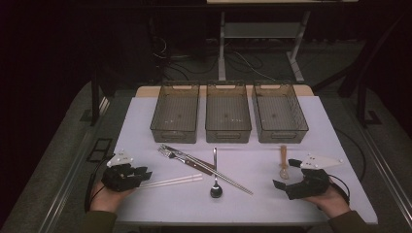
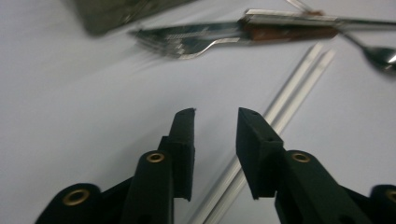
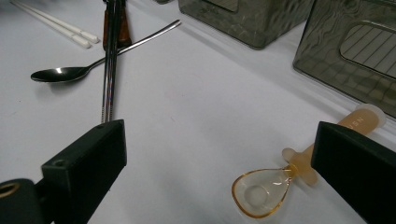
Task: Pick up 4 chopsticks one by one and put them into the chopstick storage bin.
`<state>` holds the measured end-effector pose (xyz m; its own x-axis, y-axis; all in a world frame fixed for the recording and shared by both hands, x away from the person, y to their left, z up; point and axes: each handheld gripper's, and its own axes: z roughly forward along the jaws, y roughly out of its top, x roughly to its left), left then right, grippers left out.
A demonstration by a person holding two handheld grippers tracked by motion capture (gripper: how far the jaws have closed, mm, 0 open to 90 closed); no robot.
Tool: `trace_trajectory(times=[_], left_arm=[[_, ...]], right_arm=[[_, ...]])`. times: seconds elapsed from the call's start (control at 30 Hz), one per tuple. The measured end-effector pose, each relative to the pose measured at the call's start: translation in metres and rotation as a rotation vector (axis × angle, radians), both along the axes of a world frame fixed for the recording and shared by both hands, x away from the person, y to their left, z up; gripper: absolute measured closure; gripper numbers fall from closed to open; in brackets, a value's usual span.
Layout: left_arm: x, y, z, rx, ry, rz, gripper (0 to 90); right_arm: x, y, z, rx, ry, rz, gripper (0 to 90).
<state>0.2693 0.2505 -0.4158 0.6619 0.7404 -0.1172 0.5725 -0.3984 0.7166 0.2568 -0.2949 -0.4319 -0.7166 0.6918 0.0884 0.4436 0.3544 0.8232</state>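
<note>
Left gripper view: left gripper point(image 2: 215, 116), jaws parted, straddles the white chopsticks point(image 2: 299, 79) running toward one o'clock; light, stiff, slippery, best pinched mid-length together.

A lab-like recording room: dark curtained walls, loose cables point(image 1: 243, 60) on the grey floor, a white-covered table point(image 1: 145, 121), another table's metal legs point(image 1: 221, 46) behind.

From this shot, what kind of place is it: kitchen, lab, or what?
Most likely a lab data-collection bench, not a kitchen. Cutlery is staged on a white table before three empty mesh bins, cables trail across the dark floor behind, and a person holds a handheld gripper in each hand.
</note>
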Motion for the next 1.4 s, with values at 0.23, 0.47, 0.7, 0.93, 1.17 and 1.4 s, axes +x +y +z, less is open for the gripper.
trace_trajectory(times=[0.23, 0.47, 0.7, 0.93, 1.17, 1.4], left_arm=[[0.005, -0.026, 0.004, -0.045, -0.012, -0.076, 53.2], [0.010, -0.056, 0.005, -0.062, -0.039, -0.133, 45.0], [0.014, -0.088, 0.005, -0.043, -0.047, -0.196, 43.7], [0.023, -0.116, 0.001, -0.002, -0.047, -0.246, 45.1], [0.028, -0.130, -0.005, 0.029, -0.036, -0.292, 53.2], [0.029, -0.134, -0.016, 0.070, -0.011, -0.340, 60.3]], right_arm=[[0.000, 0.000, 0.000, 0.000, 0.000, 0.000, 3.2], [0.000, 0.000, 0.000, 0.000, 0.002, -0.001, 3.2], [0.000, 0.000, 0.000, 0.001, 0.001, 0.000, 3.2], [0.000, 0.000, 0.000, 0.003, 0.000, 0.002, 3.2], [0.000, 0.000, 0.000, 0.005, 0.001, 0.003, 3.2], [-0.001, 0.000, 0.000, 0.004, 0.000, 0.006, 3.2]])
